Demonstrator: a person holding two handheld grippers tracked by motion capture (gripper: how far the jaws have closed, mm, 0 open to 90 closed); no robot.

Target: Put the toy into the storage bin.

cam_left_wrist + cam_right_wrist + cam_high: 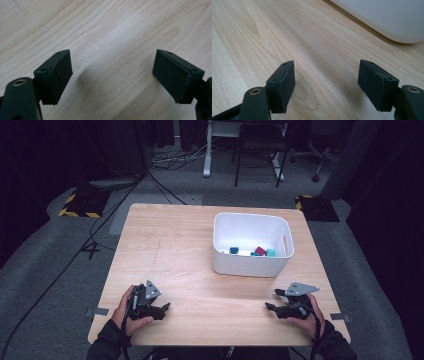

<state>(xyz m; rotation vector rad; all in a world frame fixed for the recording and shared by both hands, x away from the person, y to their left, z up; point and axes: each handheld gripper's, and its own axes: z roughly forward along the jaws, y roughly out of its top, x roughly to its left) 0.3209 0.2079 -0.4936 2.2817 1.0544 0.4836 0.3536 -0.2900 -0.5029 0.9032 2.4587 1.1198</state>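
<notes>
In the high view, the left gripper (166,308) and the right gripper (270,300) are held low over the wooden table (180,245), well apart. The white bin (250,265) with small coloured blocks (259,251) stands beyond them, nearer the right gripper. In the left gripper view, the jaws are seen spread, with bare wood between. In the right gripper view, the jaws are spread too, with nothing gripped, and the bin wall is seen at upper right.

No words, numbers or labels can be read anywhere. The only signs are yellow and black warning stripes on two floor plates (80,202), beyond the table's far left and far right corners.
</notes>
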